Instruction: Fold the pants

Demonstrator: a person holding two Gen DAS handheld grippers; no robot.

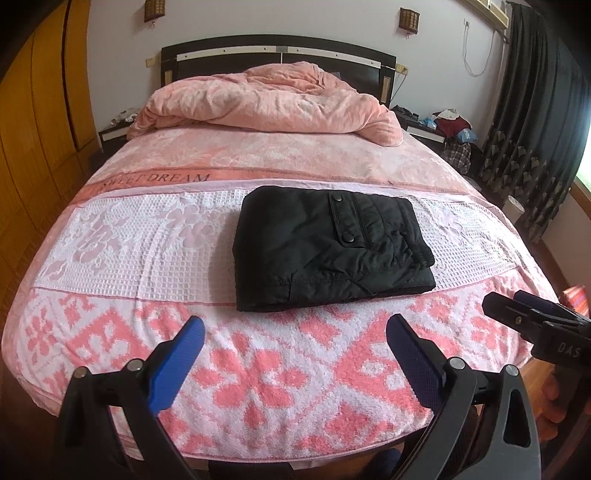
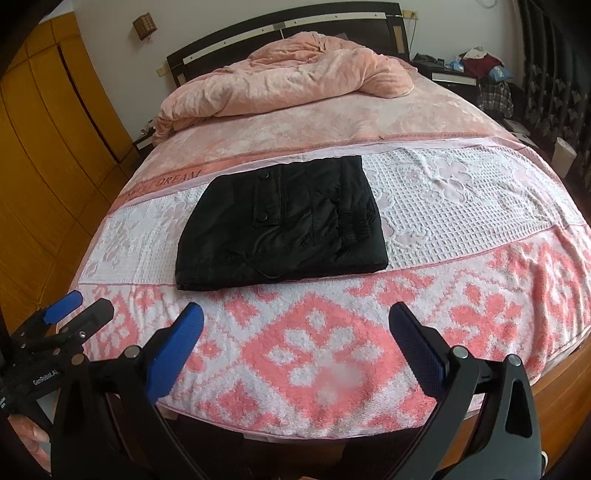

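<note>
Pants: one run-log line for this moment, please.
pants: folded on bed | left gripper: open, empty | right gripper: open, empty | stage: fold looks done

pants [image 1: 328,247]: 1 folded | grippers: 2, left [image 1: 295,332], right [image 2: 295,317] | quilt [image 1: 266,99]: 1 | wall lamps [image 1: 409,16]: 2

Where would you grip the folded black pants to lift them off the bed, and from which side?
Grip the black pants at the near edge, coming in low from the foot of the bed. The layers stack thick there and face both open grippers, left gripper and right gripper.
</note>
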